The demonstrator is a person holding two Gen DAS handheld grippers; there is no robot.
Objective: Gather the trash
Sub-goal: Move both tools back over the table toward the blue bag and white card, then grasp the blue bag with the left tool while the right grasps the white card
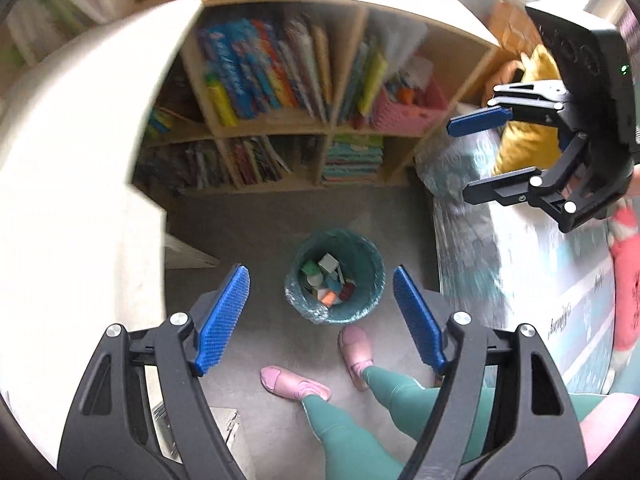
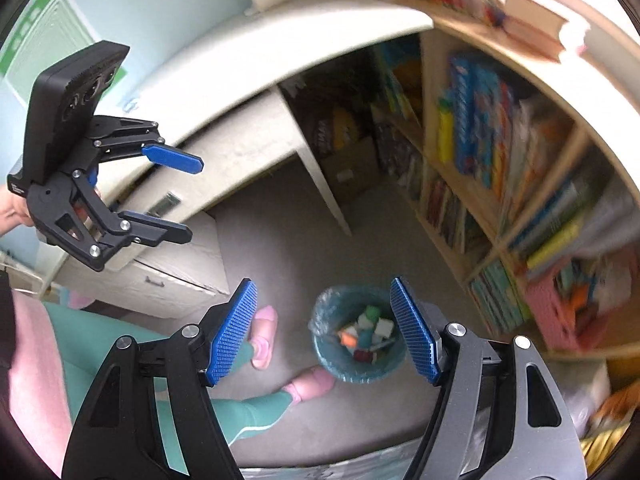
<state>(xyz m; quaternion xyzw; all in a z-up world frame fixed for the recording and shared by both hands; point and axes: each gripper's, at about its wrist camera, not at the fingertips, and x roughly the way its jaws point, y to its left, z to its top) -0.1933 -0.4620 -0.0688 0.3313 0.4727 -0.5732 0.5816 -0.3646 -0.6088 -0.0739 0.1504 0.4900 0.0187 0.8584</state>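
A teal trash bin (image 1: 362, 258) lined with a clear bag stands on the grey floor, holding several small colourful scraps (image 1: 329, 280). It also shows in the right wrist view (image 2: 336, 312) with the scraps (image 2: 366, 336) inside. My left gripper (image 1: 322, 292) is open and empty, high above the bin. My right gripper (image 2: 324, 308) is open and empty, also high above the bin. The right gripper shows in the left wrist view (image 1: 464, 160) at the upper right. The left gripper shows in the right wrist view (image 2: 196, 200) at the left.
A wooden bookshelf (image 1: 280, 128) full of books with a pink basket (image 1: 404, 114) stands behind the bin. A white desk (image 1: 80, 140) is at the left, a patterned bed (image 1: 520, 264) at the right. The person's feet in pink slippers (image 1: 354, 344) stand beside the bin.
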